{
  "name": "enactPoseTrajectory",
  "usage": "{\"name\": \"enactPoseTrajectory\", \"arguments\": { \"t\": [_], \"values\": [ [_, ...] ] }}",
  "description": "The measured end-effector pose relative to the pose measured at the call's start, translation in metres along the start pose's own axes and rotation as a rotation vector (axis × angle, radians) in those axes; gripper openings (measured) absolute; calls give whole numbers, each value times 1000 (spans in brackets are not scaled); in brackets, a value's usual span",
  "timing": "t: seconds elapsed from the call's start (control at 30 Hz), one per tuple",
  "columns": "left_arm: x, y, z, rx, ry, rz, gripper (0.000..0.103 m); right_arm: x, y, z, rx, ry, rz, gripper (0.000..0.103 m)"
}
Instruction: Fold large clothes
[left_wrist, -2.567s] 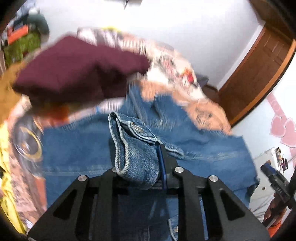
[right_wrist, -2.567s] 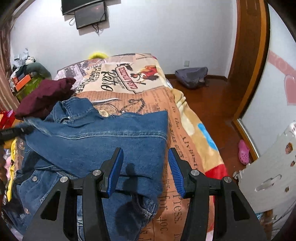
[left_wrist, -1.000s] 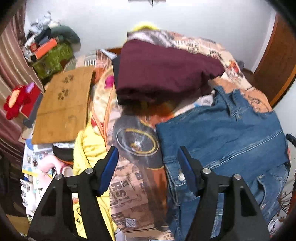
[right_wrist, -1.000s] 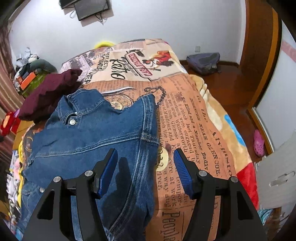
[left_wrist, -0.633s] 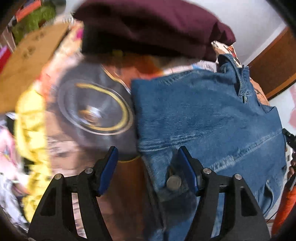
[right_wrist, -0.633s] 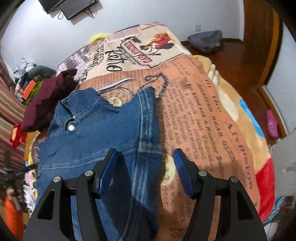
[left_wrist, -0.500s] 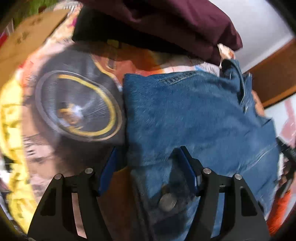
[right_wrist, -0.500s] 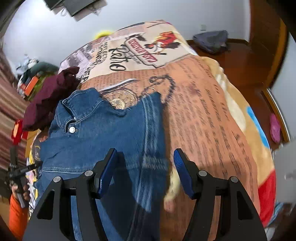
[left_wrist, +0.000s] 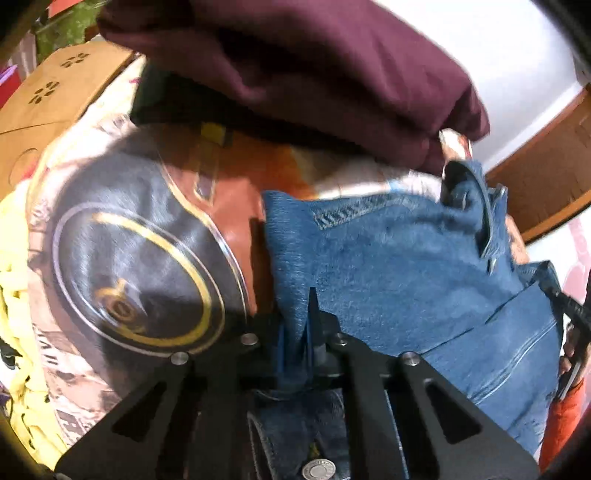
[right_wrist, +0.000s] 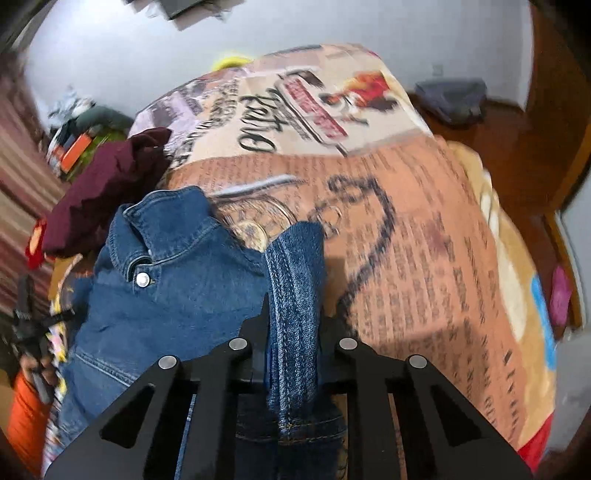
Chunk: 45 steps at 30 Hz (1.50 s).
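A blue denim jacket (left_wrist: 406, 273) lies on a bed with a printed blanket (right_wrist: 424, 236), its sides folded in and its collar at the far end. My left gripper (left_wrist: 297, 332) is shut on the jacket's left folded edge. My right gripper (right_wrist: 293, 332) is shut on the jacket's right folded edge, and the jacket (right_wrist: 177, 280) spreads to its left with the collar button showing. The fabric hides the fingertips of both grippers.
A folded maroon garment (left_wrist: 295, 62) lies on the bed just beyond the jacket's collar, also in the right wrist view (right_wrist: 107, 188). A brown cardboard piece (left_wrist: 48, 96) sits off the bed's left side. Yellow fabric (left_wrist: 14, 280) lies by the bed's left edge. A grey bag (right_wrist: 450, 98) lies on the wooden floor.
Both grippers were open above the jacket's side edges. They have moved down onto the folded edges and closed on the denim.
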<state>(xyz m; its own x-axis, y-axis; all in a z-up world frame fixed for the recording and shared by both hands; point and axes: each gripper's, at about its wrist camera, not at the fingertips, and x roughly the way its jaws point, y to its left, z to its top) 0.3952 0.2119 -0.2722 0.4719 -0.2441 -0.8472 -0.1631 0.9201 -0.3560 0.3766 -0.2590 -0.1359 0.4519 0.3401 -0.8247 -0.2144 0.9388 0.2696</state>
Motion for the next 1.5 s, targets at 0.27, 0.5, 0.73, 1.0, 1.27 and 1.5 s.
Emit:
{"name": "enactPoseTrajectory", "arguments": {
  "t": [0.27, 0.5, 0.73, 1.0, 1.27, 1.5],
  "values": [
    [-48, -50, 44, 137, -143, 101, 7, -26, 18, 39, -121, -124, -61, 13],
    [9, -50, 31, 153, -36, 231, 10, 35, 0, 27, -106, 24, -176, 14],
    [-4, -56, 16, 196, -62, 269, 10, 8, -4, 18, -105, -18, -179, 18],
    [-81, -76, -4, 262, -188, 255, 36, -63, 29, 2, -249, -150, -224, 29],
    [-130, -80, -28, 326, -217, 262, 63, -113, 43, -38, -276, -210, -165, 56],
    [-135, -71, -70, 345, -109, 232, 72, -123, 41, -73, -280, -174, -162, 58]
  ]
}}
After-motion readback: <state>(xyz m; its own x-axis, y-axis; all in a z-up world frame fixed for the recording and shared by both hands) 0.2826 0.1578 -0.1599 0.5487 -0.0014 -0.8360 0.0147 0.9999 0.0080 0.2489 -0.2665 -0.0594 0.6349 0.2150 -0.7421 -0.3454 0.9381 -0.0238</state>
